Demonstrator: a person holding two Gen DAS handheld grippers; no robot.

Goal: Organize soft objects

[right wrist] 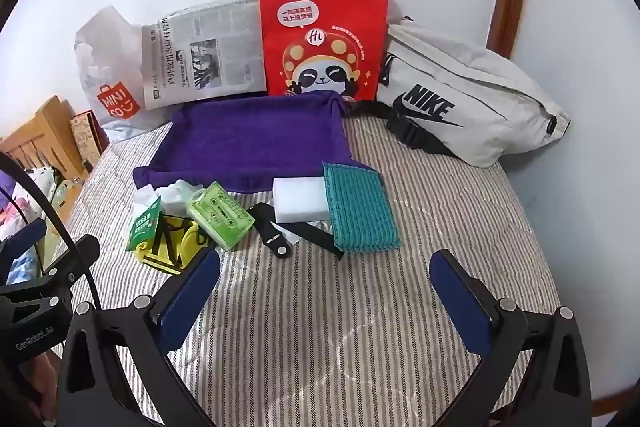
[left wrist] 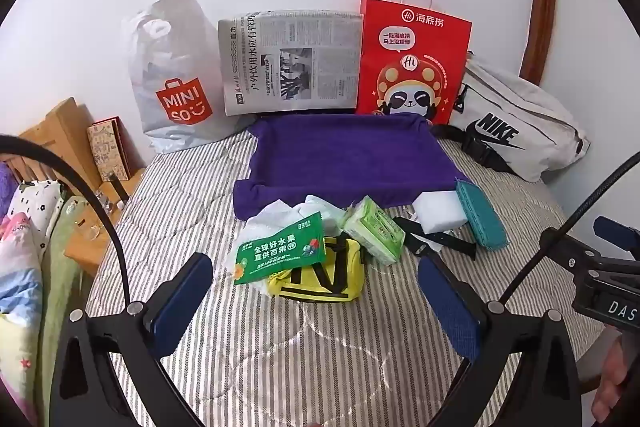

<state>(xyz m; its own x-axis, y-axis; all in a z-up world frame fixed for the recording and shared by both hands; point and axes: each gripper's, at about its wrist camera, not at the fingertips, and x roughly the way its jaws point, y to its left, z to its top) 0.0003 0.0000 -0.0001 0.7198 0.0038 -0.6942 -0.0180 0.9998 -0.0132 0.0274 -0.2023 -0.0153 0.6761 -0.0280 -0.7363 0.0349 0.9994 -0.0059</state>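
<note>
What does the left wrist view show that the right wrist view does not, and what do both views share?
Only the left wrist view shows the front of the green fruit-shop packet lying on the yellow pouch, and glassware on the wooden side table. Only the right wrist view shows the broad knitted face of the teal cloth and the whole white Nike bag. Both share the purple towel, red paper bag, newspaper and white sponge.

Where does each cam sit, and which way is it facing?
Left wrist: on the open left gripper, angled down over the yellow pouch; right gripper's body shows at right.
Right wrist: on the open right gripper, angled down at striped bedding; left gripper's body shows at left.
Shared: purple towel, red bag.
</note>
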